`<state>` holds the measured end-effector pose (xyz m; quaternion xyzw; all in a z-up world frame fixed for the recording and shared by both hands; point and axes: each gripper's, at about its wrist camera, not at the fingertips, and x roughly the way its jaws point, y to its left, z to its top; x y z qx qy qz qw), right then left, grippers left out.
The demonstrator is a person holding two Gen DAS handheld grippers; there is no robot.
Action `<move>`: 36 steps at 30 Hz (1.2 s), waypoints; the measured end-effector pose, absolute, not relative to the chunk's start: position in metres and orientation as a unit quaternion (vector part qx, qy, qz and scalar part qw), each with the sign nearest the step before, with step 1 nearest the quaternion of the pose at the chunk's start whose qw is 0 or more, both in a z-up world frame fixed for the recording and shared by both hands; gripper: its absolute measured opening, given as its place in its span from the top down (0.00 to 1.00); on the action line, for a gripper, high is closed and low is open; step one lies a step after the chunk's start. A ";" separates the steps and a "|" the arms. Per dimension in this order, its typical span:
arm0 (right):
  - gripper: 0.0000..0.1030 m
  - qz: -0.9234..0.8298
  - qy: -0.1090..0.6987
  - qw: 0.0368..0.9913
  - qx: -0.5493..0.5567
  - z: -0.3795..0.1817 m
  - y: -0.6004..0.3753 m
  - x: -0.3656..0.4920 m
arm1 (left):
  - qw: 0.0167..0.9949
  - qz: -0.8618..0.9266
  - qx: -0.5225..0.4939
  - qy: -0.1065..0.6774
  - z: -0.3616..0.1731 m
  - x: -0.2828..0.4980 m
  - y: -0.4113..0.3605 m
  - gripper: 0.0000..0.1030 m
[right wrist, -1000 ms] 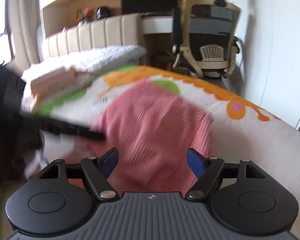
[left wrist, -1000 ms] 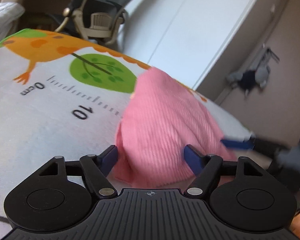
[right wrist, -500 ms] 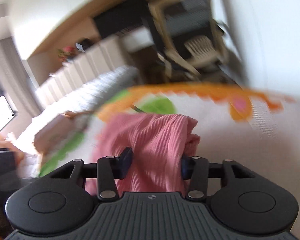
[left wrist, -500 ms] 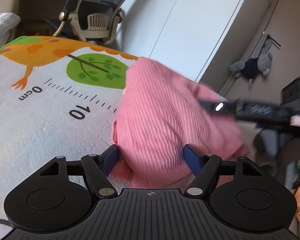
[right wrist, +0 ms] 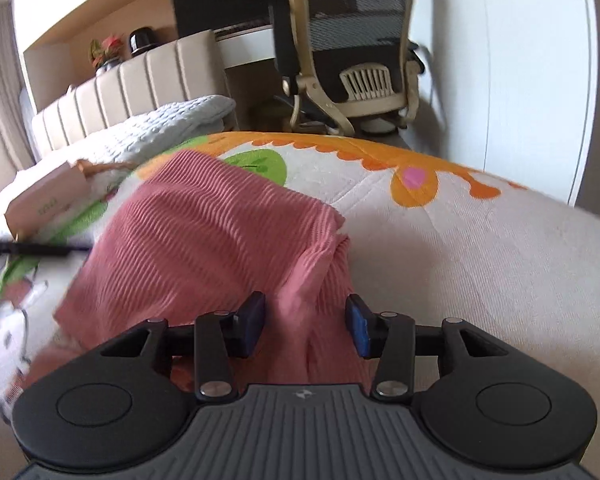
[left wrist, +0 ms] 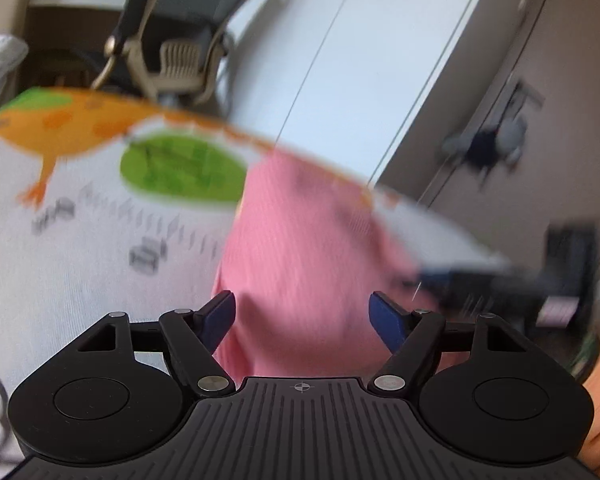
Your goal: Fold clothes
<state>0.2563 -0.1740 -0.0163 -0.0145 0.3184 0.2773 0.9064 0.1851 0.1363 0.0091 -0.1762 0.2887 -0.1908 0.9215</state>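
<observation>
Nothing reads clearly: ruler numerals on the play mat (left wrist: 100,280) are blurred.

The pink ribbed garment (right wrist: 220,240) lies bunched on the printed play mat (right wrist: 440,248), filling the ground just ahead of both claws. To its right the mat is bare white cloth out to the orange scalloped border, open for passage. On the garment's left a cardboard box (right wrist: 46,204) sits near it, with a thin dark rod (right wrist: 32,249) reaching in toward the fabric edge. Beyond the mat's far edge stands an office chair (right wrist: 360,52), and a grey blanket (right wrist: 160,128) lies at the far left.
</observation>
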 end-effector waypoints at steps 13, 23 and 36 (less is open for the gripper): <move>0.47 0.273 0.324 0.906 -0.019 -0.015 -0.180 0.245 | 0.892 -0.204 -0.236 0.327 0.003 0.257 0.121 0.19; 0.27 0.333 0.277 0.894 -0.111 0.003 -0.190 0.178 | 0.917 -0.185 -0.016 0.353 -0.002 0.142 0.107 0.11; 0.38 0.299 0.248 0.894 -0.221 -0.003 -0.137 0.232 | 0.939 -0.090 0.031 0.330 -0.016 0.203 0.093 0.20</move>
